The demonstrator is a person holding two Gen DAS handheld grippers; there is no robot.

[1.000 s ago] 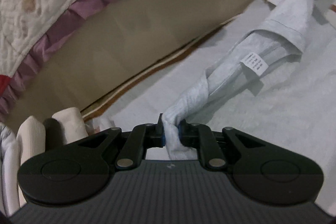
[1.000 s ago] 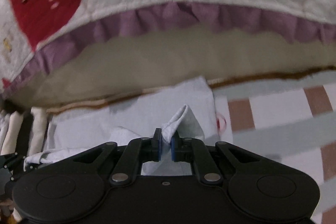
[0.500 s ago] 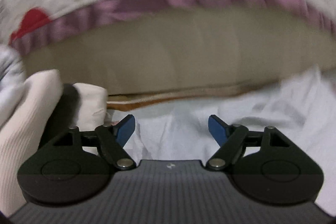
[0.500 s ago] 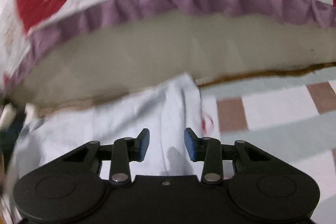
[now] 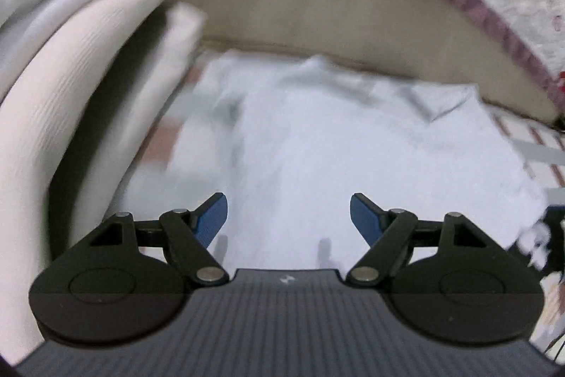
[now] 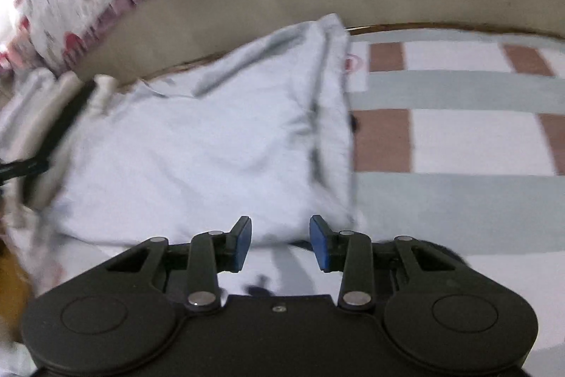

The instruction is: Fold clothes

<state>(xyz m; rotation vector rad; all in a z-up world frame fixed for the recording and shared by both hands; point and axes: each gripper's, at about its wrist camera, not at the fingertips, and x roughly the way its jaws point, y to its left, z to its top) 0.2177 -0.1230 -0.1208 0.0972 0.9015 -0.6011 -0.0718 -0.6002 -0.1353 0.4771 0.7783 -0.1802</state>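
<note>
While both grippers, left point(image 5: 289, 216) and right point(image 6: 280, 242), gape empty, the seemingly folded garment point(image 6: 212, 143) lies ahead.

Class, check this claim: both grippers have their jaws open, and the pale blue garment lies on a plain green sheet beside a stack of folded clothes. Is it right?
Not quite. The sheet is not plain green: the right wrist view shows it checked in white, grey-green and brown. The rest stands: the left gripper and right gripper both have their jaws open, and the pale blue garment lies beside the stack of folded clothes.
</note>
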